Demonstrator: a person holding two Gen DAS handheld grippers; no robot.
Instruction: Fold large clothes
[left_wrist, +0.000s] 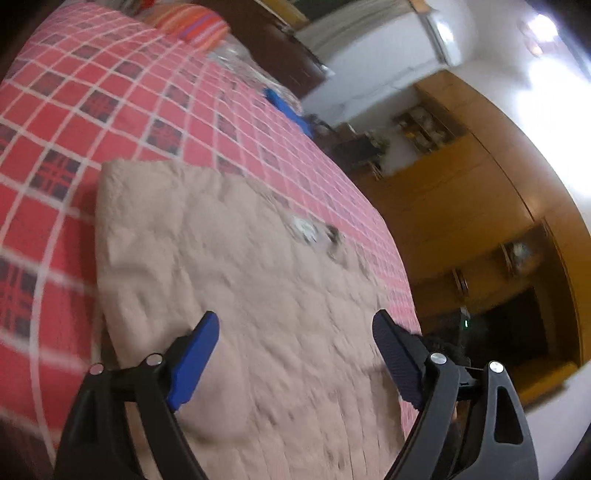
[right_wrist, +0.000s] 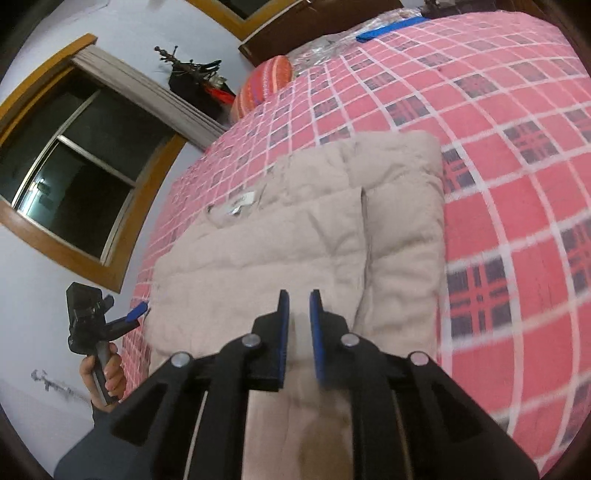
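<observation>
A beige quilted garment (left_wrist: 240, 258) (right_wrist: 314, 221) lies folded into a rough rectangle on the red checked bedspread (left_wrist: 74, 110) (right_wrist: 517, 184), with a white label (right_wrist: 236, 205) near its far end. My left gripper (left_wrist: 295, 321) hovers open over the garment's near part, nothing between its blue fingers. In the right wrist view the left gripper (right_wrist: 136, 312) sits at the garment's left edge, held by a hand (right_wrist: 107, 369). My right gripper (right_wrist: 298, 295) is low over the garment's near end. Its jaws stand a narrow gap apart, and I cannot tell whether fabric is pinched there.
A striped orange pillow (left_wrist: 192, 22) (right_wrist: 264, 79) and a blue item (left_wrist: 288, 107) (right_wrist: 388, 29) lie at the bed's far end. A wooden wardrobe (left_wrist: 461, 203) stands past one bed edge, and a dark window (right_wrist: 74, 166) is on the wall by the other.
</observation>
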